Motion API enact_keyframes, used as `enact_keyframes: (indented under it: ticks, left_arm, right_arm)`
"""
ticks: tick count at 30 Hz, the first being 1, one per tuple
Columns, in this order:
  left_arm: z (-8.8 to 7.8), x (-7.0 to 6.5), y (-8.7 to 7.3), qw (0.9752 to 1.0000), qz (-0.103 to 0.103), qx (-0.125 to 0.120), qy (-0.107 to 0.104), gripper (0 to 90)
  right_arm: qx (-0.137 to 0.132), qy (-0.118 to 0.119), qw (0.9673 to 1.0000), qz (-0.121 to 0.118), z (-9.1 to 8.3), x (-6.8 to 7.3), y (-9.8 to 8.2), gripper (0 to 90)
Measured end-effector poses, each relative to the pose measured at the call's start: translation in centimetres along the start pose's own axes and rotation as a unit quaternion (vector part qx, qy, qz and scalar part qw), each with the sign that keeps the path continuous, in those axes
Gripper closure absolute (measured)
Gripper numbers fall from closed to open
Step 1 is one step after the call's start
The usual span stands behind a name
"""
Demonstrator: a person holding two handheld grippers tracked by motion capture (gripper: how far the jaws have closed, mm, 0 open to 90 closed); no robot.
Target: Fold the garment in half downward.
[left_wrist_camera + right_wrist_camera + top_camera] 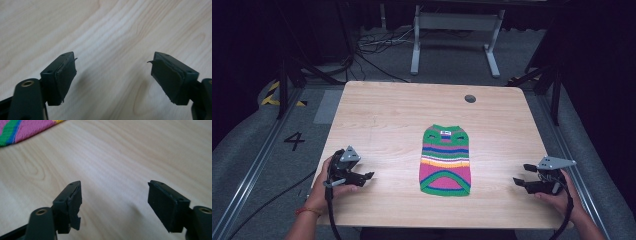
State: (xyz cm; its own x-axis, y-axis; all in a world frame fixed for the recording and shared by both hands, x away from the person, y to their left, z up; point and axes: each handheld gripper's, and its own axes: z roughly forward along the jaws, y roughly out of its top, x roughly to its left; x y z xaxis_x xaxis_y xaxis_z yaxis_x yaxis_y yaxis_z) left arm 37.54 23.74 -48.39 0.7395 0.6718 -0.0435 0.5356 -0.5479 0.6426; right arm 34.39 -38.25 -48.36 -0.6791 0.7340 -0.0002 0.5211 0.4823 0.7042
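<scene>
A small knitted sweater (445, 160) is lying flat on the light wood tabletop (382, 125), a little right of the middle and closer to the near edge than the far one. It is striped in green, blue, pink, yellow and white, with its green neck end pointing to the far side and a pink panel edged in green at its near end. Nothing is touching it.

The left gripper (367, 178) is resting at the near left of the tabletop, held in the person's left hand (324, 187), with its jaws pointing right toward the sweater but staying well apart from it. In the left gripper view its jaws are standing wide open over bare wood, with nothing between them (113, 75).

The right gripper (523, 175) is sitting at the near right edge, held in the right hand (557, 197), its jaws pointing left toward the sweater and also well apart from it. In the right gripper view the jaws are spread open and empty (115, 202), and a pink and green corner of the sweater (22, 130) is showing at the top left.

A round grey hole (470, 98) is sitting near the far edge of the tabletop, and cables (377, 47) are lying on the floor beyond it.
</scene>
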Motion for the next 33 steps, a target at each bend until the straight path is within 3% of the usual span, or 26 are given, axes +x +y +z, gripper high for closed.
enact_keyframes:
  ticks: [4, 6, 12, 14, 21, 27, 33]
  left_arm:
    - [0.6, 0.1, 1.7, 0.9999, 0.007, -0.006, -0.008, 25.3]
    - [1.4, 0.2, 3.5, 0.9997, 0.013, -0.009, -0.018, 28.2]
    - [3.6, 0.5, 6.5, 0.9993, 0.022, -0.017, -0.026, 29.6]
    - [4.4, 0.5, 7.3, 0.9993, 0.029, -0.016, -0.020, 30.0]
    - [7.0, 1.1, 10.3, 0.9980, 0.016, -0.044, -0.043, 30.0]
    - [10.0, 1.5, 12.6, 0.9980, 0.008, -0.031, -0.054, 30.5]
    - [12.0, 1.3, 15.0, 0.9979, -0.001, -0.035, -0.055, 30.9]
  right_arm:
    - [-0.005, 0.004, 0.9999, -0.011, 0.7, -0.1, 1.7, 34.0]
    - [-0.006, 0.013, 0.9998, -0.015, 1.8, -0.1, 3.6, 35.4]
    - [-0.019, 0.021, 0.9991, -0.031, 4.1, -0.1, 7.3, 37.7]
    - [-0.019, 0.025, 0.9990, -0.031, 4.9, -0.2, 8.5, 37.9]
    - [-0.024, 0.030, 0.9989, -0.027, 8.0, -0.4, 12.2, 40.8]
    - [-0.022, 0.033, 0.9991, -0.016, 10.9, -0.7, 14.3, 43.6]
    - [-0.006, 0.034, 0.9994, -0.010, 13.5, -0.9, 15.5, 45.1]
